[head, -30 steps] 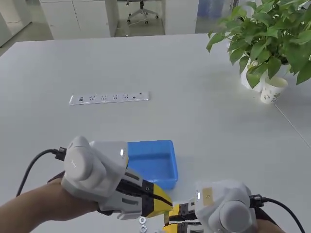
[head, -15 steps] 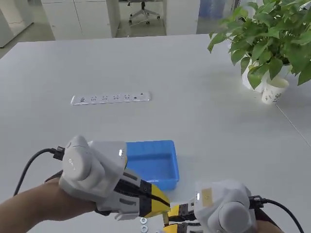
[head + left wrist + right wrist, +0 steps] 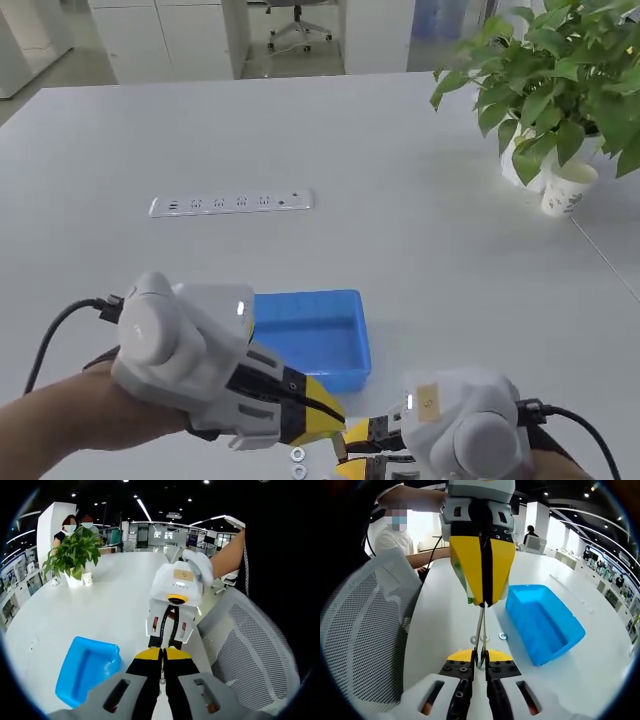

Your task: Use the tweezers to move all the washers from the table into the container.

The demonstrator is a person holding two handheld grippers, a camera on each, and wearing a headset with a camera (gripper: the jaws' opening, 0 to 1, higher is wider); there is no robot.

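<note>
Left gripper (image 3: 482, 601) has its yellow jaws pinched tight on one end of the tweezers (image 3: 480, 630), and the right gripper (image 3: 480, 657) is clamped on the other end, so they're basically nose to nose. Two washers (image 3: 503, 636) lie on the table (image 3: 400, 200) under the tweezers, just beside the blue container (image 3: 545, 622).

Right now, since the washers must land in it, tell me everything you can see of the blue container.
The blue container is a shallow rectangular tray, plastic by its look, with rounded corners and an open top. Its inside looks bare. It sits flat on the white table, with washers lying beside it, not touching it.
</note>
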